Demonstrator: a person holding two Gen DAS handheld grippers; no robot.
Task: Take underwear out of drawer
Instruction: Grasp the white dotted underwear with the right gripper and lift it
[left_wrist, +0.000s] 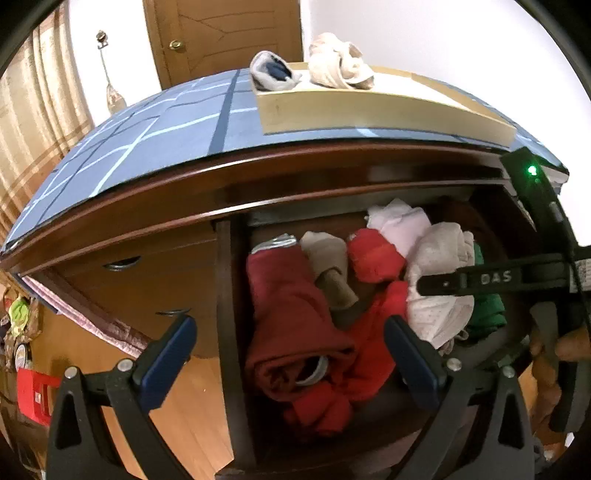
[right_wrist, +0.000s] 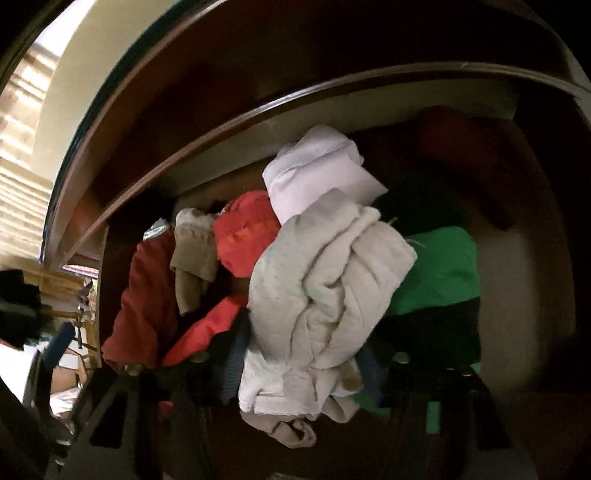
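The open dark wooden drawer (left_wrist: 226, 295) holds several rolled garments: dark red (left_wrist: 291, 314), beige (left_wrist: 328, 269), bright red (left_wrist: 373, 254), pale pink (left_wrist: 399, 221), green (left_wrist: 487, 306). An off-white bundle of underwear (left_wrist: 439, 258) lies among them, right of centre. My right gripper (right_wrist: 301, 365) reaches into the drawer, and the off-white underwear (right_wrist: 332, 280) fills the gap between its blue pads (right_wrist: 232, 365), bunched between them. One of its black fingers (left_wrist: 480, 280) crosses that bundle in the left wrist view. My left gripper (left_wrist: 291, 350) hangs open over the drawer's front left and grips nothing.
On the dresser top lies a blue checked cloth (left_wrist: 147, 147) with a shallow wooden tray (left_wrist: 369, 110) holding a grey-navy bundle (left_wrist: 273, 74) and a cream bundle (left_wrist: 340, 62). A hand (left_wrist: 569, 347) shows at the right. Closed drawers (left_wrist: 147, 288) sit left; a red box (left_wrist: 33, 395) stands on the floor.
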